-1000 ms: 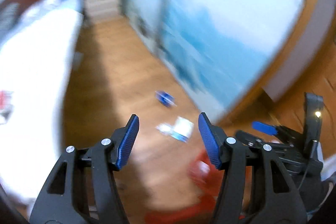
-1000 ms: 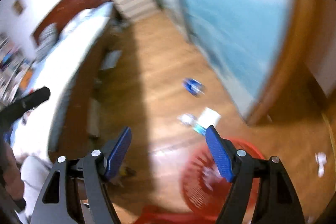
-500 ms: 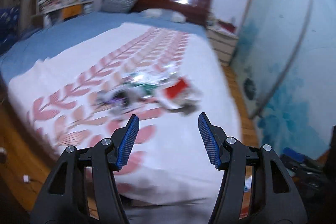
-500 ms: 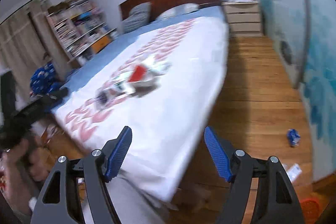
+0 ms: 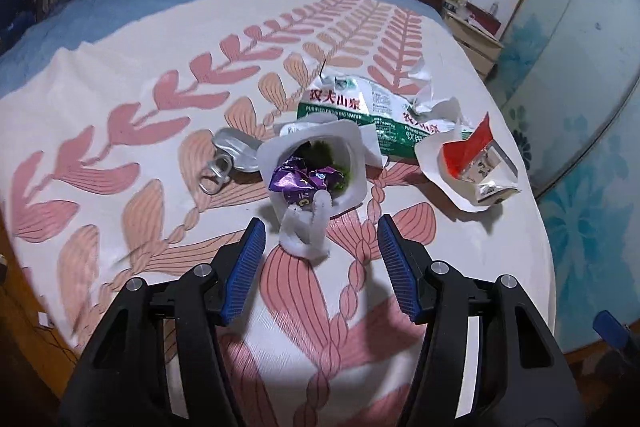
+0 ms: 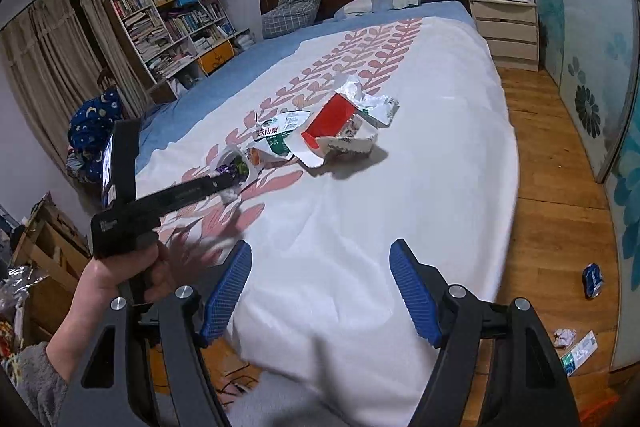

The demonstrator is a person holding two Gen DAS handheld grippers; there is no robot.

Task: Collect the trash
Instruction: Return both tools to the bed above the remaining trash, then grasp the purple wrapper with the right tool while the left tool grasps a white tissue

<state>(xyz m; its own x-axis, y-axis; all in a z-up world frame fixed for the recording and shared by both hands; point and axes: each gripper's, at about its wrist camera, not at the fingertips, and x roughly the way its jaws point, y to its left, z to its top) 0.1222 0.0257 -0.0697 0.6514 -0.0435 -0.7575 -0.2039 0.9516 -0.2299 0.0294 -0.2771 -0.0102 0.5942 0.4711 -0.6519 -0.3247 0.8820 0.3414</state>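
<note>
A trash pile lies on the bed's white, pink-leafed blanket (image 5: 120,131). It holds a white cup (image 5: 276,163) stuffed with a purple wrapper (image 5: 304,179), a silver pull-ring lid (image 5: 232,153), a green-and-white water label (image 5: 352,107) and a white paper with a red packet (image 5: 464,163). A white fuzzy pipe cleaner (image 5: 308,231) sticks out in front of the cup. My left gripper (image 5: 320,227) is open just short of the cup, its pads on either side of the pipe cleaner and clear of it. My right gripper (image 6: 322,247) is open over the bed's near corner, well short of the pile (image 6: 332,131).
In the right wrist view a hand (image 6: 120,275) holds the left gripper (image 6: 226,183) at the pile. On the wood floor to the right lie a crushed blue can (image 6: 593,279), a crumpled paper (image 6: 564,337) and a wrapper (image 6: 580,351). A nightstand (image 6: 506,31) and bookshelf (image 6: 172,23) stand beyond the bed.
Both views have swung from the floor with the red basket over to the bed. The left gripper has closed in on the trash pile. Both stay open.
</note>
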